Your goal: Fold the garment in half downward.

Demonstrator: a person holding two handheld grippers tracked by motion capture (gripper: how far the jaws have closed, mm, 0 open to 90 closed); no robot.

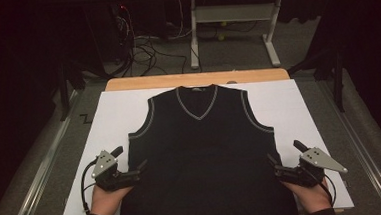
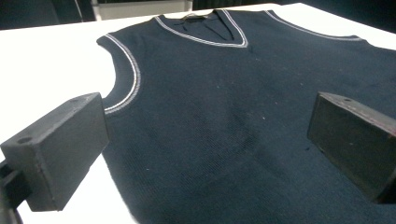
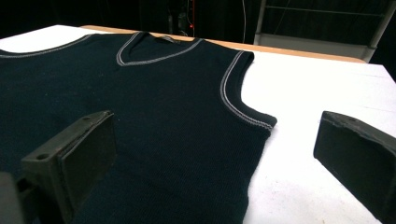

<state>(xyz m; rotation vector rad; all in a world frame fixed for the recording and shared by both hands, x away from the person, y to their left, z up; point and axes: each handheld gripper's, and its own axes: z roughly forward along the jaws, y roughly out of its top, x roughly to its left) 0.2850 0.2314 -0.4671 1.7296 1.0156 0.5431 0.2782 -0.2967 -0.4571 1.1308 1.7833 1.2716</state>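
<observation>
A dark sleeveless V-neck vest with pale trim lies flat on a white sheet, neck toward the far side. My left gripper is at the vest's left side edge, below the armhole, and stands open. In the left gripper view the vest spreads out beyond the left gripper, whose jaws are wide apart with one over the sheet and one over the cloth. My right gripper is open at the right side edge. In the right gripper view the right gripper straddles the hemmed edge of the vest.
The sheet covers a wooden table whose far edge shows. Metal rails run along both sides. Beyond the table, cables lie on the floor beside a white frame's legs. Bare sheet lies left and right of the vest.
</observation>
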